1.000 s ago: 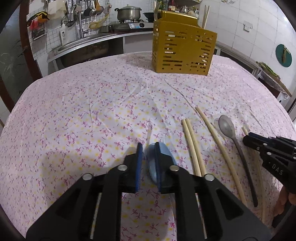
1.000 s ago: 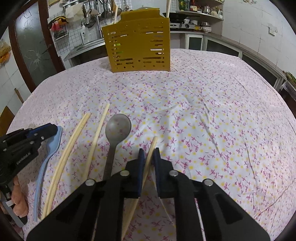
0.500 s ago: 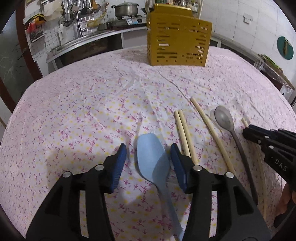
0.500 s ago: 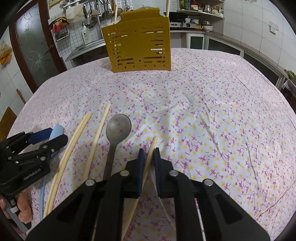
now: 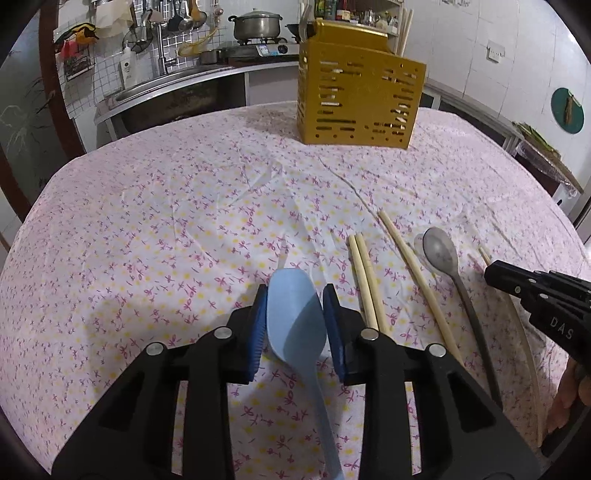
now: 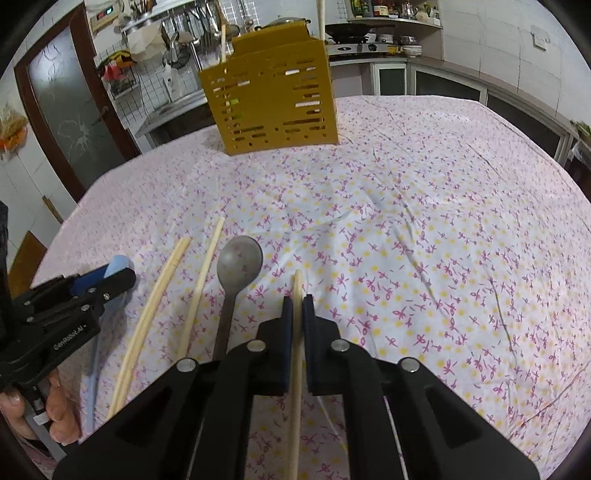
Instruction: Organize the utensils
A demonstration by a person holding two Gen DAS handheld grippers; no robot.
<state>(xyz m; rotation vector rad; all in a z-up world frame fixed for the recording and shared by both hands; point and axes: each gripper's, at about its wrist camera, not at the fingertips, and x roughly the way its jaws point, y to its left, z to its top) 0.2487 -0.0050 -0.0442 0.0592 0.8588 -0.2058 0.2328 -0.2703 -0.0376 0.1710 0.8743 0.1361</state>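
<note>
My left gripper (image 5: pixel 295 317) has the bowl of the light blue spoon (image 5: pixel 295 321) between its blue pads; the jaws have just been closing in on it. The left pad sits against the bowl's edge, but I cannot tell whether the right pad presses on it yet. The spoon's handle runs back under the gripper, over the tablecloth (image 5: pixel 166 221).

My right gripper (image 6: pixel 297 321) is clenched on a single chopstick (image 6: pixel 296 354), its jaws having just drawn tighter. The stick's tip pokes out just past the pads and its length runs back below the gripper.

Between my two grippers, on the floral cloth, lie the rest: a pair of chopsticks (image 5: pixel 365 284) side by side just beside the blue spoon, then one lone chopstick (image 5: pixel 417 273), then a grey spoon (image 5: pixel 443 258) with its bowl pointing away from me, near the right gripper.

At the far side of the table stands the yellow slotted utensil holder (image 5: pixel 360 103), upright, with a few chopsticks standing in it. Behind it are a kitchen counter, a sink and a pot (image 5: pixel 258 24) on a stove
</note>
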